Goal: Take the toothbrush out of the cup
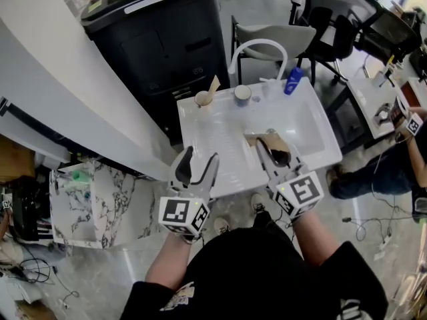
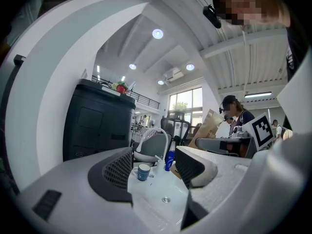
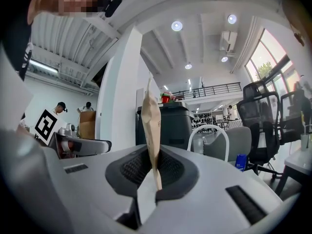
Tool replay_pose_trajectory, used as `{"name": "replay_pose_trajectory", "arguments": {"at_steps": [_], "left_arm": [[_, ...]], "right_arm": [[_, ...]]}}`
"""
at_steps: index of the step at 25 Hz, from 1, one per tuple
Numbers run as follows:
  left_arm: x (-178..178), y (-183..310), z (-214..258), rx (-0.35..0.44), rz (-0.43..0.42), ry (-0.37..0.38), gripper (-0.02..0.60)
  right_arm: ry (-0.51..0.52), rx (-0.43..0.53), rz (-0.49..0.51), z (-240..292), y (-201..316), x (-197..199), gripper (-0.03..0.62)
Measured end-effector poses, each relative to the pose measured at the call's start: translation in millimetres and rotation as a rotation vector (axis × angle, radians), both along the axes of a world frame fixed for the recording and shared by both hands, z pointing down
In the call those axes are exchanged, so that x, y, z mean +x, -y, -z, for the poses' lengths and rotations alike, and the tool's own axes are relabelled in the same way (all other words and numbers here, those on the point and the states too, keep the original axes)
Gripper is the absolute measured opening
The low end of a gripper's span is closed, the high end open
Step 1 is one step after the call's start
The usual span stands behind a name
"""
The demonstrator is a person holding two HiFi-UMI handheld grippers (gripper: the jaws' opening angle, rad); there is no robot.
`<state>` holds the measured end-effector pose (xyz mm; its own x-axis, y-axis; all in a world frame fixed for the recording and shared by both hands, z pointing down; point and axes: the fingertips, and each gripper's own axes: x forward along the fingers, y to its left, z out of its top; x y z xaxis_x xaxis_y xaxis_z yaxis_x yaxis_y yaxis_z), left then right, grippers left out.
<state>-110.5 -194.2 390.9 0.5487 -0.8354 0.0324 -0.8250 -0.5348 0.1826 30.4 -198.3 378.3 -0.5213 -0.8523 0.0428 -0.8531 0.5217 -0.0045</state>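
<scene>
A tan paper-wrapped toothbrush (image 3: 151, 126) stands upright between the pads of my right gripper (image 3: 153, 172), which is shut on it. In the head view that gripper (image 1: 269, 143) hovers over the white sink basin (image 1: 313, 135), the tan toothbrush (image 1: 255, 139) sticking out at its tip. A second tan packet (image 1: 214, 85) leans in a small cup (image 1: 202, 99) on the sink's back rim. Beside it stands a blue-and-white cup (image 1: 242, 95), also visible in the left gripper view (image 2: 144, 171). My left gripper (image 1: 198, 169) is open and empty at the sink's front left edge (image 2: 153, 172).
A curved white faucet (image 1: 257, 46) and a blue bottle (image 1: 293, 81) stand at the back of the sink. A black cabinet (image 1: 160, 39) rises behind, with a white wall (image 1: 47, 79) to its left. Office chairs (image 1: 333, 32) and a seated person (image 1: 400, 159) are to the right.
</scene>
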Motion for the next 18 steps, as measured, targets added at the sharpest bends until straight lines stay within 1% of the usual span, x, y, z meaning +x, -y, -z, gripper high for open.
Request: {"name": "replay_pose_trajectory", "arguments": {"at_steps": [10,18], "left_arm": [[3,8,0,0.011,0.014,0.014,0.259],[14,36,-7,0.017,0.024,0.054,0.259]], "right_arm": [[0.004,0.004,0.001,4,7,4,0.028],[0.006,-0.001,-0.008,2,15,19,0.028]]}}
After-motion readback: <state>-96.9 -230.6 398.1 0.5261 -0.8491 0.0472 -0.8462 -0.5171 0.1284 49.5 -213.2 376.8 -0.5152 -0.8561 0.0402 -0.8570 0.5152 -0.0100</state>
